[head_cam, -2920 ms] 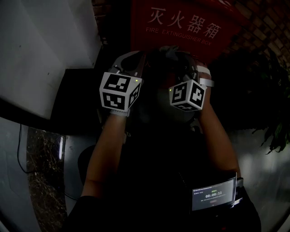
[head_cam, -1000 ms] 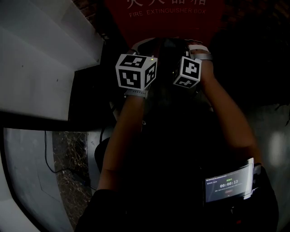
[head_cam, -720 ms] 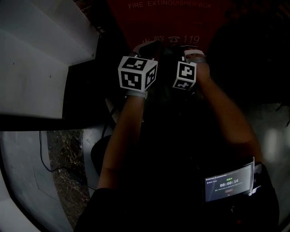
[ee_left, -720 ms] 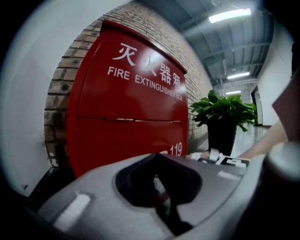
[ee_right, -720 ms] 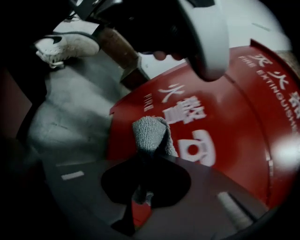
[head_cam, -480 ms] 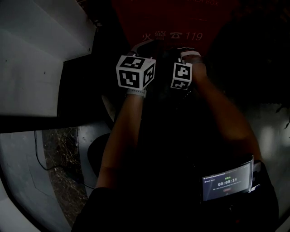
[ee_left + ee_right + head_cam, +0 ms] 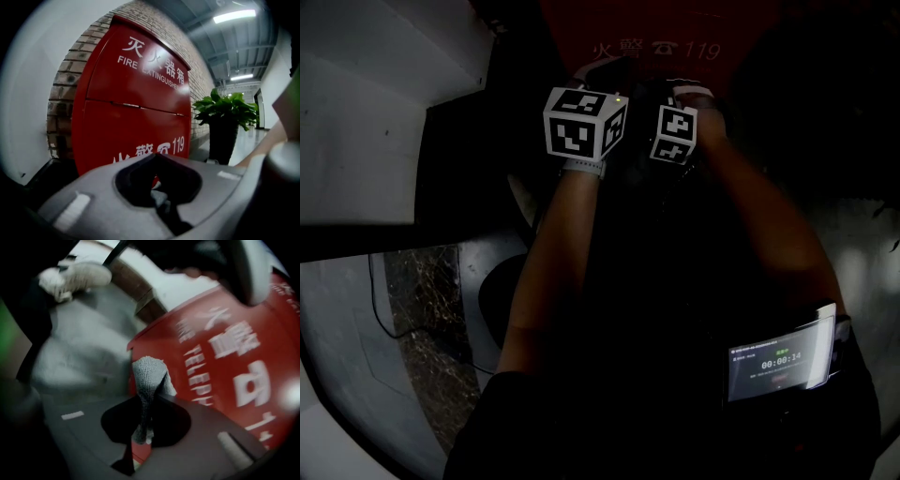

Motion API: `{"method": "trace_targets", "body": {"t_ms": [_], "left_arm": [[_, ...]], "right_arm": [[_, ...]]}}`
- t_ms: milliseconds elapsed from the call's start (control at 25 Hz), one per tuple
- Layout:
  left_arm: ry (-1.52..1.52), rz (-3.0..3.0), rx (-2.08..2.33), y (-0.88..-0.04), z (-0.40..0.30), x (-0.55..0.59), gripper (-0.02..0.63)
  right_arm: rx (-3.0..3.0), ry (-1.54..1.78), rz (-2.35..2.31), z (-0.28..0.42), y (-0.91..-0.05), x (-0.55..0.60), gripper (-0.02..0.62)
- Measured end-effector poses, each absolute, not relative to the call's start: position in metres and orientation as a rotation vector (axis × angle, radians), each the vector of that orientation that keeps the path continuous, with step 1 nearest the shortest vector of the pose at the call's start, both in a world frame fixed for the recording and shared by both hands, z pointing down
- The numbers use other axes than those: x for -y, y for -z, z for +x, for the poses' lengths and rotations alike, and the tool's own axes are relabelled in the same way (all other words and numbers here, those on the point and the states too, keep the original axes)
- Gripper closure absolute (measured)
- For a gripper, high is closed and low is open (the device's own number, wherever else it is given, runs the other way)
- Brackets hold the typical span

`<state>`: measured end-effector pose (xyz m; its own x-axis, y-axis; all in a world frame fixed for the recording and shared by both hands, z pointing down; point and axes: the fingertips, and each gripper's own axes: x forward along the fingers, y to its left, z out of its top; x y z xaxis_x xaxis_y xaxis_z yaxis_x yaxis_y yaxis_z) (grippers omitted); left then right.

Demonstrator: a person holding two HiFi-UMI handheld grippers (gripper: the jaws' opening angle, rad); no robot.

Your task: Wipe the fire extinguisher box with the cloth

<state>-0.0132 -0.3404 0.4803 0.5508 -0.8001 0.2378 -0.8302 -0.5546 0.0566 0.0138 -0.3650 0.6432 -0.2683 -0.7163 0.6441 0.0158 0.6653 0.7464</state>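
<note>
The right gripper has its jaws clamped on the grey cloth. The cloth's free end stands up in front of the lower part of the red fire extinguisher box, with grey floor and a pale shoe off to the side. The left gripper, close beside it, is pinched together and empty, facing the box front near the printed 119. A potted plant stands just beside the box along the brick wall.
</note>
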Motion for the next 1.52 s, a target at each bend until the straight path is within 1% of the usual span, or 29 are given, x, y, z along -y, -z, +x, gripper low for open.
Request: {"method": "trace_targets", "body": {"t_ms": [160,280,560,800,1000,1200,1360,1520], "left_arm": [[-0.236,2.662,1.434,-0.449,-0.019,0.337,0.606],[-0.208,2.677,1.476,-0.424,-0.028,0.335,0.606],[-0.104,2.711,1.538,-0.364,-0.039,0.337,0.606],[0.061,2.765,1.547,-0.305,-0.043,0.33,0.606],[0.131,2.786,1.574,-0.269,-0.052,0.32,0.606],[0.144,2.791,1.613,-0.244,-0.065,0.314,0.606],[0.067,2.795,1.624,-0.225,-0.065,0.312,0.606],[-0.013,2.829,1.6,-0.21,-0.044,0.311,0.605]], "right_arm": [[1.801,0.849,0.663,-0.005,-0.589,0.355,0.566],[1.786,0.963,0.74,-0.003,-0.543,0.354,0.566],[1.78,1.094,1.04,0.042,-0.406,0.365,0.566],[1.737,1.251,1.276,0.075,-0.285,0.363,0.566],[1.675,1.36,1.405,0.092,-0.209,0.358,0.566],[1.63,1.31,1.41,0.101,-0.194,0.371,0.566],[1.616,1.242,1.341,0.102,-0.223,0.383,0.566],[1.599,1.214,1.27,0.102,-0.262,0.385,0.567]]}}
